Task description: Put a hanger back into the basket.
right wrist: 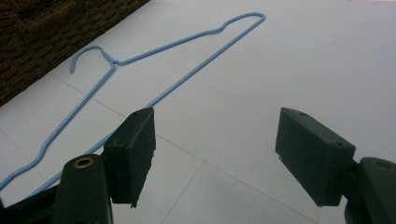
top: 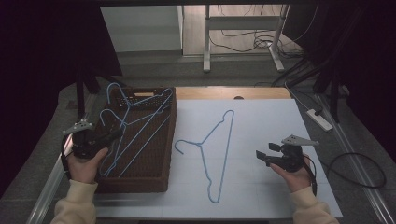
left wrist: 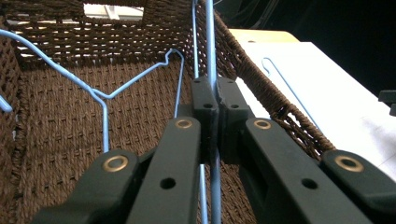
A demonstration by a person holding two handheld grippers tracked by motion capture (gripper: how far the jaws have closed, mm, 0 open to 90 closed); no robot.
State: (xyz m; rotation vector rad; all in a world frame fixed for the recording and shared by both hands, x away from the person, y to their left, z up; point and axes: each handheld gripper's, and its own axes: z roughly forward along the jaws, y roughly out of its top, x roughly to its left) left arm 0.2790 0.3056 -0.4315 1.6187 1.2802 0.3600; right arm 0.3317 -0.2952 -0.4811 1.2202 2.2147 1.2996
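A brown woven basket (top: 140,179) on the left of the table holds blue wire hangers (top: 135,116). My left gripper (top: 116,133) reaches into it from the left and is shut on one blue hanger's wire (left wrist: 209,46), which runs straight up between the pads of the gripper (left wrist: 217,93). A second hanger (left wrist: 100,95) lies on the basket floor (left wrist: 60,121). One blue hanger (top: 200,145) lies flat on the white board, hook toward the basket. My right gripper (top: 261,156) hovers to its right, open and holding nothing (right wrist: 215,154), facing that hanger (right wrist: 187,37).
The white board (top: 261,121) covers the table to the right of the basket. A power strip (top: 320,119) and cables lie off the table's right edge. A desk frame (top: 208,42) stands farther back. The basket corner (right wrist: 46,28) borders the right gripper view.
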